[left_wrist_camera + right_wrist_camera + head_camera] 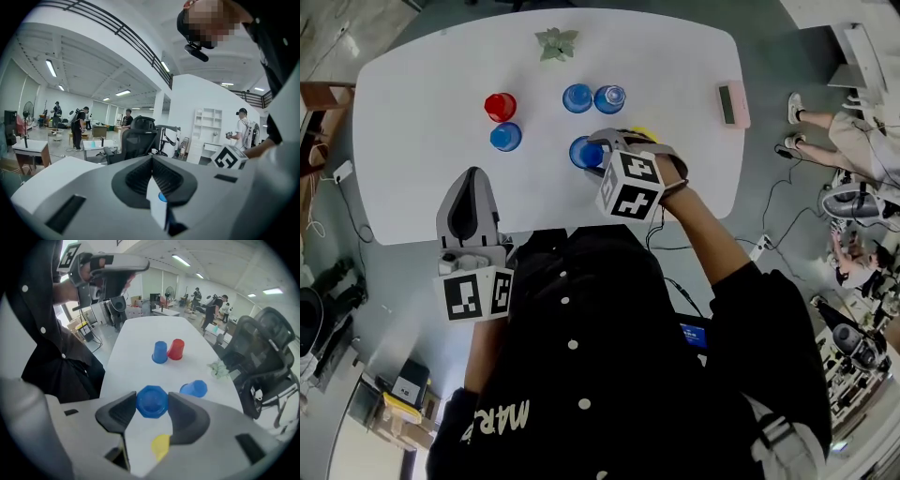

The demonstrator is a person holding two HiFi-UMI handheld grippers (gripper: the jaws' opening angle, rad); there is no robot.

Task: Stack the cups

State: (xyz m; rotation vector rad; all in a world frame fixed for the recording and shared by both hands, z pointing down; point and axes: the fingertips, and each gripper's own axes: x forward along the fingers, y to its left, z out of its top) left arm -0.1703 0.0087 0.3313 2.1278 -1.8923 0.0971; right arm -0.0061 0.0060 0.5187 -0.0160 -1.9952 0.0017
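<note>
My right gripper [598,150] reaches over the white table [412,169] and is shut on a blue cup [581,153]. In the right gripper view the blue cup [152,402] stands upside down between the two dark pads [119,414], both of which touch its sides. A yellow cup [161,445] lies just below the jaws, mostly hidden by the hand in the head view. A red cup [500,106] and a blue cup [505,137] stand together at the left. Two more blue cups [577,97] [609,98] sit further back. My left gripper [471,183] hangs at the table's near edge, shut and holding nothing.
A green leafy ornament [557,43] lies at the table's far edge and a pink flat object [733,103] at its right end. People, office chairs and desks fill the room behind [136,136]. Cables and equipment lie on the floor at the right [853,202].
</note>
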